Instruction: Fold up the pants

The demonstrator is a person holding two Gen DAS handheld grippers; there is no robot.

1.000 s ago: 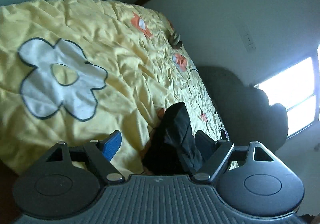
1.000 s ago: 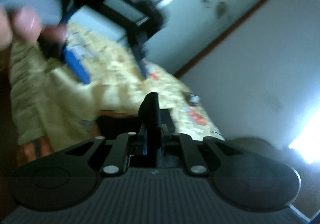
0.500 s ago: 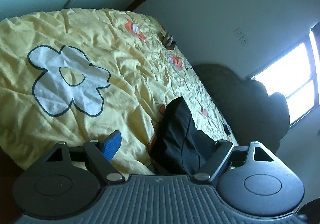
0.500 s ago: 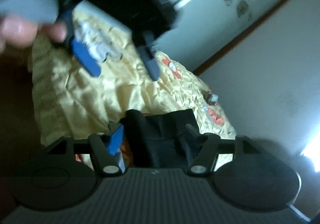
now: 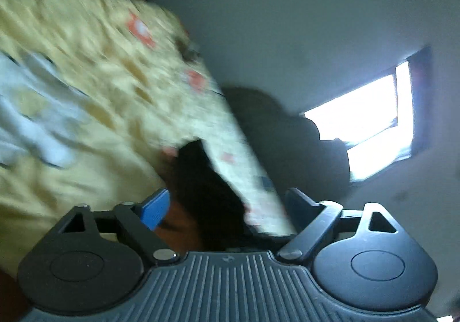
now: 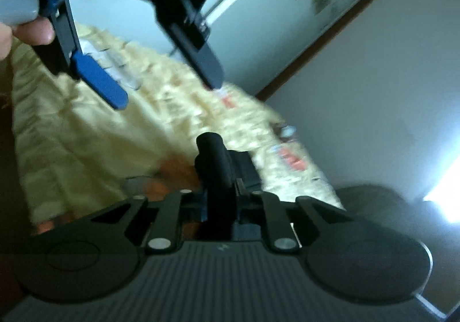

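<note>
The black pants lie bunched on a yellow flowered bedspread, near its edge. My left gripper is wide, its jaws still opening. In the left wrist view the pants sit low between its fingers without being pressed. The right wrist view shows that same left gripper up in the air with nothing between its blue and dark fingers, held by a hand. My right gripper is closing, its jaws pinched on an upright fold of the pants. Both views are blurred.
A dark rounded heap or chair stands beside the bed under a bright window. A small object rests on the bedspread far back. A pale wall with a brown skirting runs behind the bed.
The right jaws opened around the pants, then closed on a fold and rose slightly. The left gripper opened wider and swung, letting go of the pants.
</note>
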